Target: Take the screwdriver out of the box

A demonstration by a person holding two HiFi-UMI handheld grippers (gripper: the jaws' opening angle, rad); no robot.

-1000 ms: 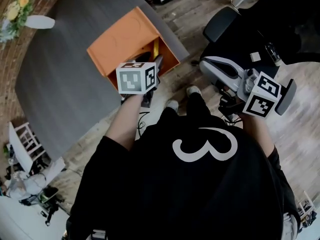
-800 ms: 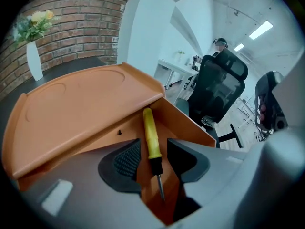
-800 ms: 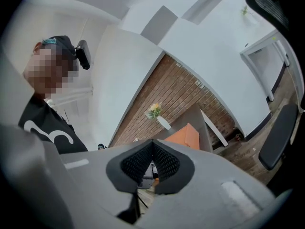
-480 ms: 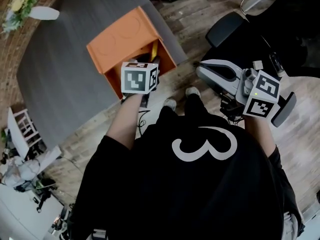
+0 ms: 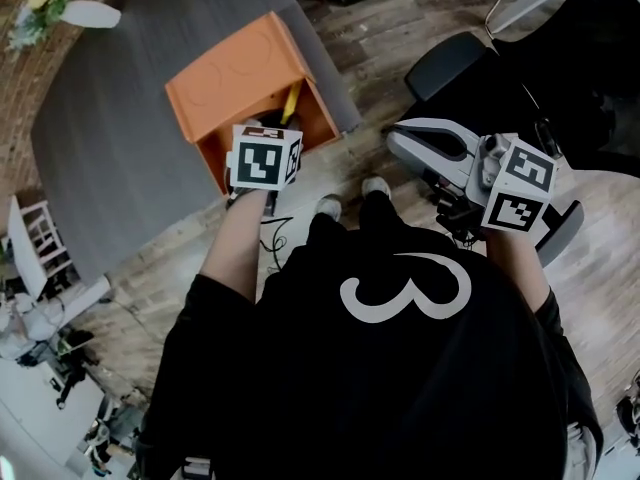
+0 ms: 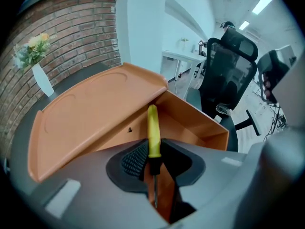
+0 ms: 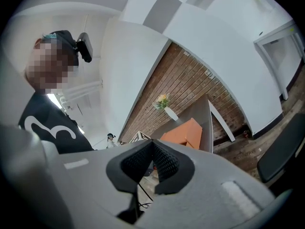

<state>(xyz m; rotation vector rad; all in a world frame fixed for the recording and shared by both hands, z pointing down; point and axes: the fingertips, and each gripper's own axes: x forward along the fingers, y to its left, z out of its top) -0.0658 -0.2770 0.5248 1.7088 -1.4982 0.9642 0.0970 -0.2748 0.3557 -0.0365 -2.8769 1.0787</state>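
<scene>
my left claw [image 6: 153,149] is the one on the job: it hangs over the open end of the orange box [image 6: 90,113], which sits near the edge of the grey table [image 5: 110,148], and its jaws are closing with the screwdriver [image 6: 152,125] between them. the tool runs along the claw's own line rather than across it. the yellow handle points away from me into the box's open part, and the black collar sits at the pads. the thin metal shaft comes back towards the camera down the slot between the 2 jaws. so the pull, as i judge it, is straight back along that axis, up and clear of the orange walls. i cannot tell whether the pads already press on the collar or only flank it. the shaft's tip is lost in the dark slot, and i cannot see what the handle's far end rests on. in the head view the marker cube covers the left claw and all but a yellow sliver of the tool. my right claw [image 7: 152,149] is well apart, off to the side above the floor, its tips drawn together on nothing.
</scene>
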